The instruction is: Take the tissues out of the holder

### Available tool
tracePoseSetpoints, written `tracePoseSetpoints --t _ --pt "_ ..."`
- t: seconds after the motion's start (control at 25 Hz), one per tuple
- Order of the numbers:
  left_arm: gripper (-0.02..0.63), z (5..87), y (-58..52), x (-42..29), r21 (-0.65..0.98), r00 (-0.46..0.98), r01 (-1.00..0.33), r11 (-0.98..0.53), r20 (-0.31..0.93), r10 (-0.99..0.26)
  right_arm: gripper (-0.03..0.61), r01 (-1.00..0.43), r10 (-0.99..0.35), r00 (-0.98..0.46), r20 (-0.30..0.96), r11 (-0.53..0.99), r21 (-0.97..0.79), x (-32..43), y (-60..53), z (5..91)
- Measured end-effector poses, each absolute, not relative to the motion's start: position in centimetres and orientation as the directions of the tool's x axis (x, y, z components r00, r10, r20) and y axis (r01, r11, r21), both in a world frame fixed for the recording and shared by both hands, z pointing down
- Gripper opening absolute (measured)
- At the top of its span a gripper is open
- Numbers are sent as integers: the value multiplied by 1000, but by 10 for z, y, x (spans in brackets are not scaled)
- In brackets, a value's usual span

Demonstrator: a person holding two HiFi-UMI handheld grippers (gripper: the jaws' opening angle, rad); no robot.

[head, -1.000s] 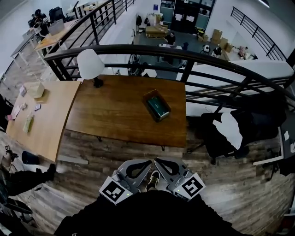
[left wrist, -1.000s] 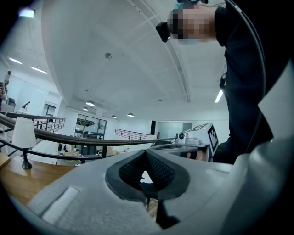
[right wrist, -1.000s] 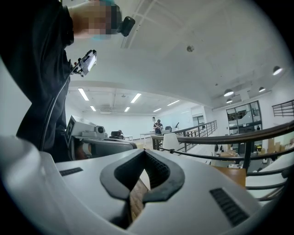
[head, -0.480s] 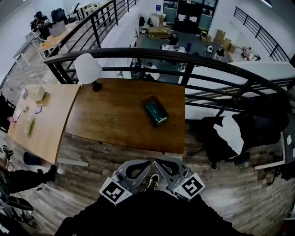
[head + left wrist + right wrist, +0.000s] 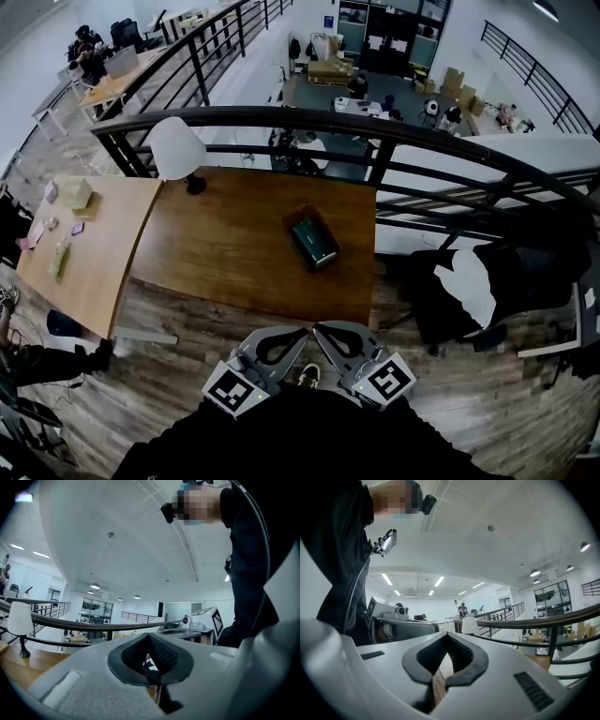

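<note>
My left gripper [image 5: 150,654] is clenched, its jaws together with nothing between them. My right gripper [image 5: 447,656] is clenched too and just as empty. In the head view both sit side by side close to my body, tips nearly touching, over the plank floor. Well ahead of them, the dark green rectangular tissue holder [image 5: 313,238] lies at a slant on the right half of the dark brown wooden table [image 5: 225,262]. I cannot tell whether tissue shows at its top.
</note>
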State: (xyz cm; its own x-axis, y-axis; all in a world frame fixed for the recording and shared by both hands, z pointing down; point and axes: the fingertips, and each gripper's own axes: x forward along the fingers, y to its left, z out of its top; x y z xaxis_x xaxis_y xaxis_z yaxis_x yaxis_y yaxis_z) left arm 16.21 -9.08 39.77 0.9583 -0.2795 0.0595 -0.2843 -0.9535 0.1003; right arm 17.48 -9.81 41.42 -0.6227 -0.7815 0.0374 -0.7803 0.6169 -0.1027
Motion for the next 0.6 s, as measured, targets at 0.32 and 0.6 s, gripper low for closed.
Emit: tracePoseSetpoints --t 0.32,0.6 --pt "11 398 -113 175 96 952 -303 -948 61 -299 5 -776 -775 -630 45 625 -92 189 -119 415" --pt "11 395 -130 192 87 951 -308 -947 59 -303 5 -779 -779 -625 48 620 -94 207 -134 413"
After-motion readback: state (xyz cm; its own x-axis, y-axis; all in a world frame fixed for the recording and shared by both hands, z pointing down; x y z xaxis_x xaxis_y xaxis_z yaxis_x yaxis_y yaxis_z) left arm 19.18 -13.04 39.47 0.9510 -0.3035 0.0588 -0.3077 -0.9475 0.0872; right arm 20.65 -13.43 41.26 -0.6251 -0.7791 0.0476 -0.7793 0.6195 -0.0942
